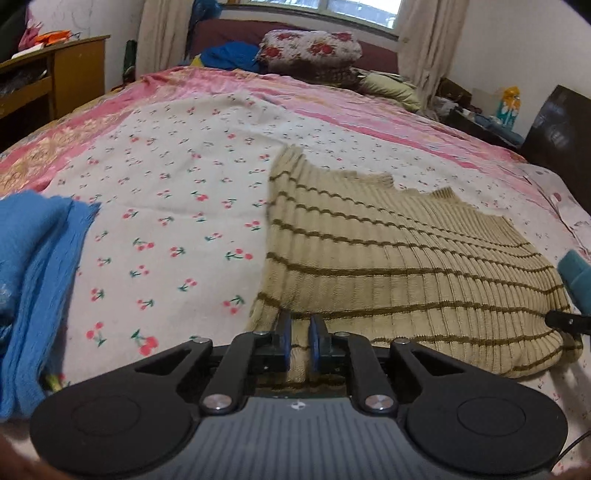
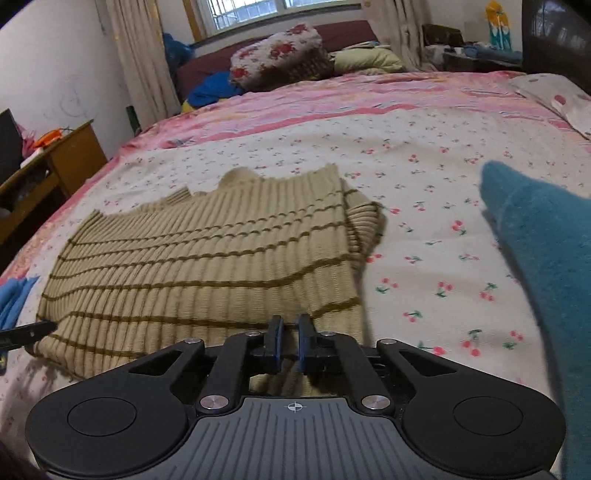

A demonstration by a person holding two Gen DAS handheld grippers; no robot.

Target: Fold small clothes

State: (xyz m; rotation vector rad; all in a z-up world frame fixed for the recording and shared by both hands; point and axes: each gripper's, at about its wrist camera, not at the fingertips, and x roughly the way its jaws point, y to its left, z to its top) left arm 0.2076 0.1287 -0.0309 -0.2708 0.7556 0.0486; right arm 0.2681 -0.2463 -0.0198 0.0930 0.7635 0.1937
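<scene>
Left wrist view: tan ribbed sweater (image 1: pixel 388 258), brown-striped, folded, near hem pinched in both grippers (image 1: pixel 300 336).

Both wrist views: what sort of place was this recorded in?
Most likely a home bedroom. A striped knit garment lies on a bed with a cherry-print sheet, a floral pillow sits under a curtained window, and a wooden desk stands alongside.

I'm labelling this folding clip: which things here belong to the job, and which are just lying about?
Job: striped beige sweater, left gripper, right gripper, both nipping its near hem.

Lying about: blue cloth, teal garment, floral pillow, wooden desk.
</scene>
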